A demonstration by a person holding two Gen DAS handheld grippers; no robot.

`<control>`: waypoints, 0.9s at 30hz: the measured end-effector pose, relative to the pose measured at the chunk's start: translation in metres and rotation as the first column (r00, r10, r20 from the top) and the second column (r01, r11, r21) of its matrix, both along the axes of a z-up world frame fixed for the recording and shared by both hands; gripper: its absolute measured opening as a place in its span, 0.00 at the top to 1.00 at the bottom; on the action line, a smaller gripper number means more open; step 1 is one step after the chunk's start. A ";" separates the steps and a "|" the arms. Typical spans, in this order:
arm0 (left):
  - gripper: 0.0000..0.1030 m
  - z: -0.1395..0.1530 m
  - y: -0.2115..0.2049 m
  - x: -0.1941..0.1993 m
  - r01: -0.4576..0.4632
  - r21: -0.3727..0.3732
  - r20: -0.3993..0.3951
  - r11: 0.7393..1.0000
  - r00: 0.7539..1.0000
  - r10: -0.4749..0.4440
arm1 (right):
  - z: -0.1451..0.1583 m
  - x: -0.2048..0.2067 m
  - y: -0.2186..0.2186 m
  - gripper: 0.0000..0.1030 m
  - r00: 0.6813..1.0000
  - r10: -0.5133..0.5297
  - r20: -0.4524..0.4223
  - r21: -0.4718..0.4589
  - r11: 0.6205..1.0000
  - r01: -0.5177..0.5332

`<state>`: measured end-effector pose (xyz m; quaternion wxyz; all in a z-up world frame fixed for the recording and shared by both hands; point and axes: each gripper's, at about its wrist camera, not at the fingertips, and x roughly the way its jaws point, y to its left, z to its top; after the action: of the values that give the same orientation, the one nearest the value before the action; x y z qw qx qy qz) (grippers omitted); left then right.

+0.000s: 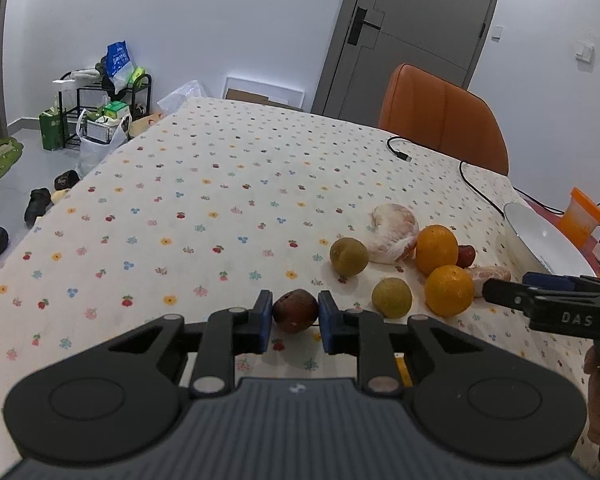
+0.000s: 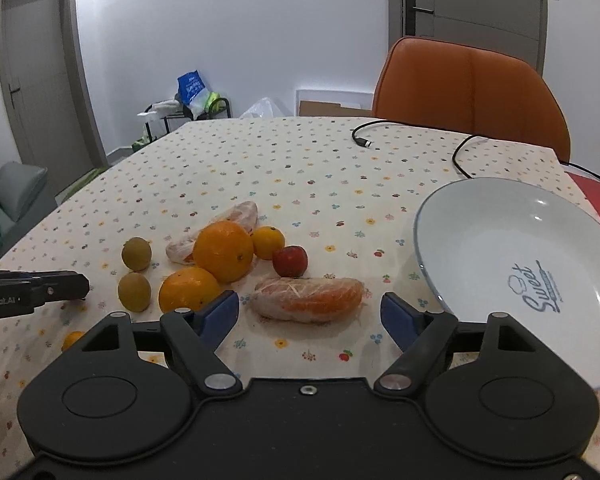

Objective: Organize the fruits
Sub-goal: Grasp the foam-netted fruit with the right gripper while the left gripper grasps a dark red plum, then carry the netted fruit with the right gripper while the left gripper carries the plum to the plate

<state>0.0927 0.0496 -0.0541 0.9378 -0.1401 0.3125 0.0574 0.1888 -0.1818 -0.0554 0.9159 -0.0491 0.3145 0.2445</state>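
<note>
While the left gripper (image 1: 295, 312) clamps a dark fruit (image 1: 295, 310), perhaps a plum, the right gripper (image 2: 309, 310) gapes beside the plate (image 2: 480, 240).

White plate (image 1: 540, 236) cut by edge, small orange (image 2: 73, 339) half-hidden

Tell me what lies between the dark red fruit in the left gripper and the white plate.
The fruit cluster: two oranges, two green fruits and the wrapped pomelo piece lie between the dark red fruit and the plate.

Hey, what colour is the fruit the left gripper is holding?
Dark reddish-brown fruit, between the left gripper pads; left wrist view shows it best.
</note>
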 end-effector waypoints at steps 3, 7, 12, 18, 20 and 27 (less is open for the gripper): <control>0.78 -0.001 0.000 0.001 0.000 0.007 0.003 1.000 1.000 0.000 | -0.002 0.003 0.006 0.25 1.000 0.002 0.009 -0.030 1.000 -0.001; 0.78 0.000 -0.001 0.001 -0.005 0.012 0.005 1.000 1.000 0.005 | -0.004 0.009 0.009 0.25 1.000 0.010 0.004 -0.036 0.999 -0.010; 0.78 0.000 -0.002 -0.001 -0.015 0.009 0.015 1.000 1.000 0.015 | -0.008 0.012 0.014 0.33 1.000 0.025 0.018 -0.074 0.997 -0.024; 0.78 0.002 -0.006 -0.004 -0.016 0.007 0.028 1.000 0.999 0.016 | -0.004 0.010 0.008 0.38 0.999 0.045 -0.008 -0.033 0.998 -0.046; 0.78 0.005 -0.007 -0.005 -0.014 0.011 0.035 1.000 0.999 0.014 | -0.002 0.007 0.003 0.38 0.999 0.043 -0.009 -0.012 0.999 -0.043; 0.78 0.011 -0.016 -0.007 -0.002 0.023 0.054 1.000 0.999 0.001 | 0.010 -0.006 -0.013 0.38 0.999 0.031 0.022 0.032 0.999 -0.031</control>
<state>0.0860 0.0332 -0.0427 0.9473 -0.1311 0.2865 0.0579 0.1827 -0.1950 -0.0456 0.9160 -0.0418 0.3000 0.2632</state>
